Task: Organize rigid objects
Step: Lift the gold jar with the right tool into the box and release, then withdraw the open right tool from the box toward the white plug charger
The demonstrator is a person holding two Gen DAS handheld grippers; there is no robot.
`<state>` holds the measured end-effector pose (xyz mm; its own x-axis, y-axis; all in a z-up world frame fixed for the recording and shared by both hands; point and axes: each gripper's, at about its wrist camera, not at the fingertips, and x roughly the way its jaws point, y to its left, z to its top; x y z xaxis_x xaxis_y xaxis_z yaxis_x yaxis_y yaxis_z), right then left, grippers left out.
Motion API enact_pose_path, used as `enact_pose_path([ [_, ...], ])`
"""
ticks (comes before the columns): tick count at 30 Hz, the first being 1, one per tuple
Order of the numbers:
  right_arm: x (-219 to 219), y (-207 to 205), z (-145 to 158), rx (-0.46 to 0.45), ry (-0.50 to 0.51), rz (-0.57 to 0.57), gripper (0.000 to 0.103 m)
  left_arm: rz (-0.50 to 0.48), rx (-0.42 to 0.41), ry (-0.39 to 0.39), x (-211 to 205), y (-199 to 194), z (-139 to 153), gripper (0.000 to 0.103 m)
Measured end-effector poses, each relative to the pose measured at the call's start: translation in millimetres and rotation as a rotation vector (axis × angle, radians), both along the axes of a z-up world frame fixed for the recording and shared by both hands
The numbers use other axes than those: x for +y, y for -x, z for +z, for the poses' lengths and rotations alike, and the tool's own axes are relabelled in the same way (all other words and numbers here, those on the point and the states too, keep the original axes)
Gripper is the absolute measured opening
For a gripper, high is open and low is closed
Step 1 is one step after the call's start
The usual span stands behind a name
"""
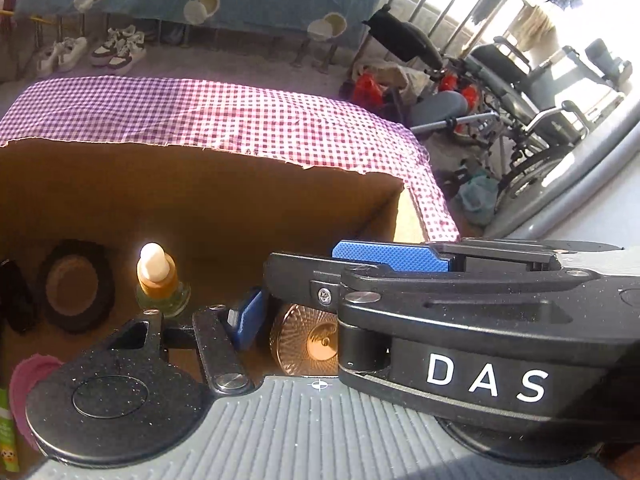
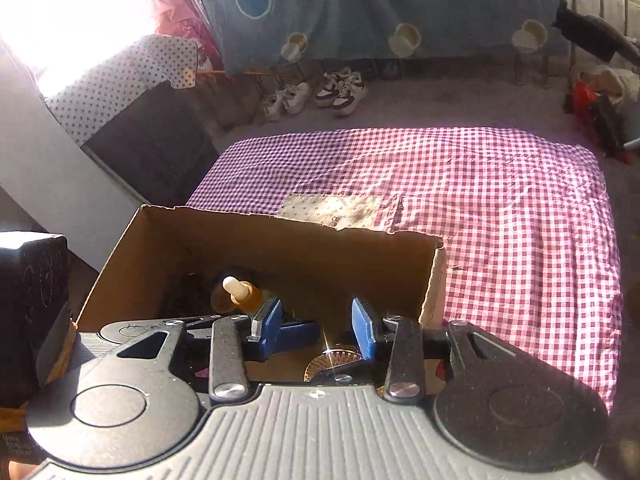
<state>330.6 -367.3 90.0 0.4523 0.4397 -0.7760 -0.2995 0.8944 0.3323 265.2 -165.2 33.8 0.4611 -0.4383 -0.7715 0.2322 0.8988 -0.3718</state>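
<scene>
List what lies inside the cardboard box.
In the box: a dropper bottle, a black ring, a copper disc, something dark at the left. The claws cover the near floor.

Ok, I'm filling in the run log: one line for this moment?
phase: over cardboard box | right gripper: open, empty | left gripper: jaws partly hidden | in box: dropper bottle, copper disc

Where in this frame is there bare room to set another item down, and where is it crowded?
Free: the checkered cloth right of and behind the cardboard box. Crowded: the box floor, holding a dropper bottle, a copper disc, a black ring and both grippers.
</scene>
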Motion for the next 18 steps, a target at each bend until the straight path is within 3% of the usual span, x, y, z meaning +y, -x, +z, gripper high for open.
enact_pose_path([
  [8,-21.6,21.4,13.5,-0.043,-0.120,-0.071,0.042,-0.010,-0.051,-0.007,1.6,15.2,16.2,0.068],
  [10,-31.6,38.8,22.5,-0.070,-0.175,-0.104,0.042,-0.023,-0.089,-0.017,3.6,25.9,25.0,0.075],
  [18,-53.0,140.7,52.9,-0.188,-0.328,-0.213,0.043,-0.105,-0.202,-0.024,20.8,86.8,62.9,0.080],
])
